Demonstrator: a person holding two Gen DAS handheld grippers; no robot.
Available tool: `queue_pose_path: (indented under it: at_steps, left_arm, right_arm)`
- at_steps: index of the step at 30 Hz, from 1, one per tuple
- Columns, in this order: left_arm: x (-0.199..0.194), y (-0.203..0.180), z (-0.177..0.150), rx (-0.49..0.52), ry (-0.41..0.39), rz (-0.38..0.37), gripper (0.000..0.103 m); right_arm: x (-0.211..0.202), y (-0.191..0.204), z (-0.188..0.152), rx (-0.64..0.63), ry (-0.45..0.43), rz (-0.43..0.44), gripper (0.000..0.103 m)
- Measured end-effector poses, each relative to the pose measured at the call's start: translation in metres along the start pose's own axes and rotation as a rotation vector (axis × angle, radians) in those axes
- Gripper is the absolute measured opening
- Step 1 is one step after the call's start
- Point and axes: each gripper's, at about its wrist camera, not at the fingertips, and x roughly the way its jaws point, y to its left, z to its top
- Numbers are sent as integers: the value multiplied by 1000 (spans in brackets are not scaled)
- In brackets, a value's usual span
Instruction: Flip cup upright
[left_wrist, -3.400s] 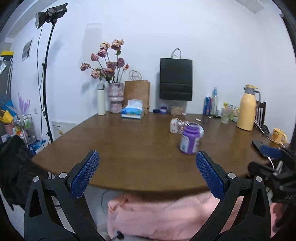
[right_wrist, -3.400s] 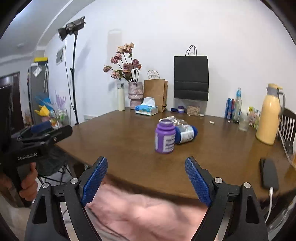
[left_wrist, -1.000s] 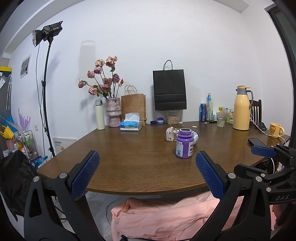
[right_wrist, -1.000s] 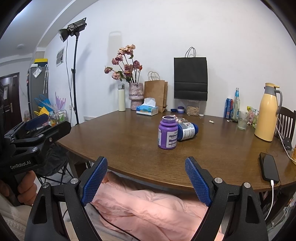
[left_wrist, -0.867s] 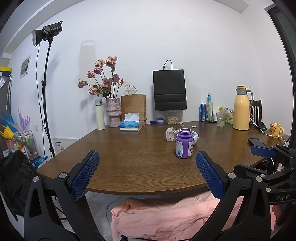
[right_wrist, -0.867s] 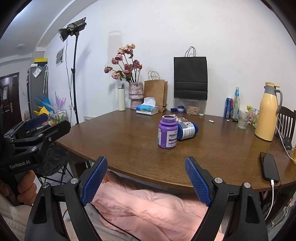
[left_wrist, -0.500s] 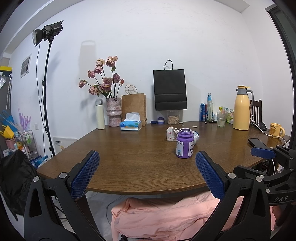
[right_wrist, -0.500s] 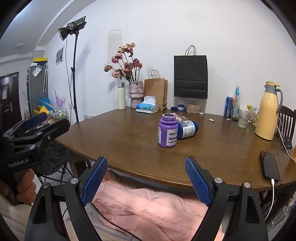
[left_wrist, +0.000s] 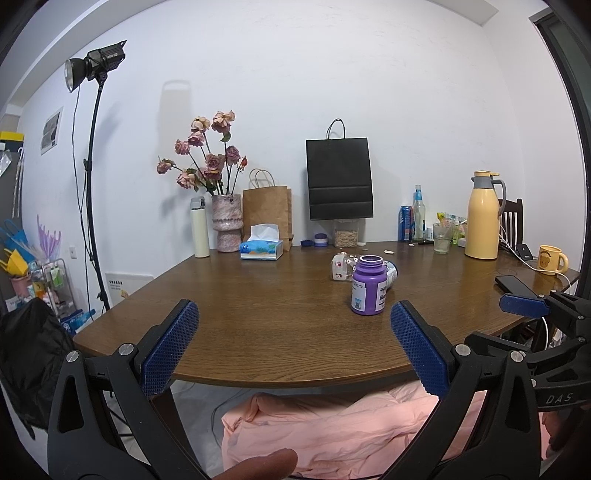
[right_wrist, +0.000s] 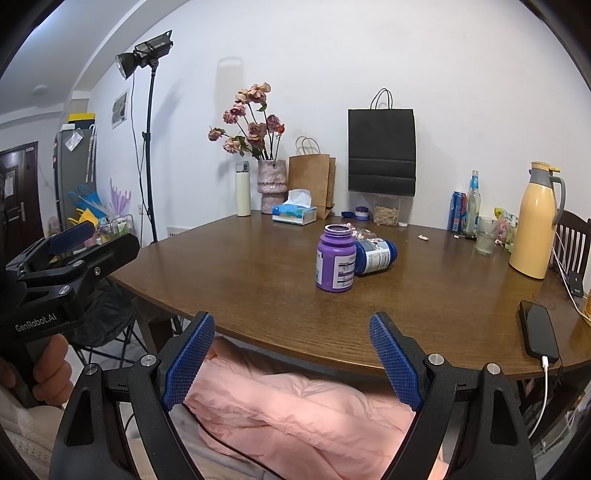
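Note:
A purple jar (left_wrist: 368, 285) stands upright with its mouth open on the brown table (left_wrist: 258, 314); it also shows in the right wrist view (right_wrist: 335, 264). Behind it a blue-capped bottle (right_wrist: 375, 256) lies on its side. A small clear cup with flower print (left_wrist: 340, 266) lies tipped over behind them. My left gripper (left_wrist: 293, 345) is open and empty, held off the table's near edge. My right gripper (right_wrist: 291, 358) is open and empty, also short of the table edge.
Along the back stand a vase of roses (left_wrist: 225, 227), tissue box (left_wrist: 261, 249), paper bags (left_wrist: 340, 179), bottles, a glass (left_wrist: 441, 238) and a yellow thermos (left_wrist: 482, 219). A phone (right_wrist: 537, 334) on a cable and a yellow mug (left_wrist: 550, 259) are at the right. Pink quilt (right_wrist: 295, 410) lies below.
Since 3.4 s ago both grippers have drawn back and lowered, away from the table. Over the last second almost nothing has moved.

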Motion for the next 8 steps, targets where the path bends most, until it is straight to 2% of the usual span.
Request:
queue_pose_path:
  at_steps: [8]
  left_arm:
    - [0,0,0,-1,2,-3,103]
  right_arm:
    - [1,0,-1,-1,2,0,90]
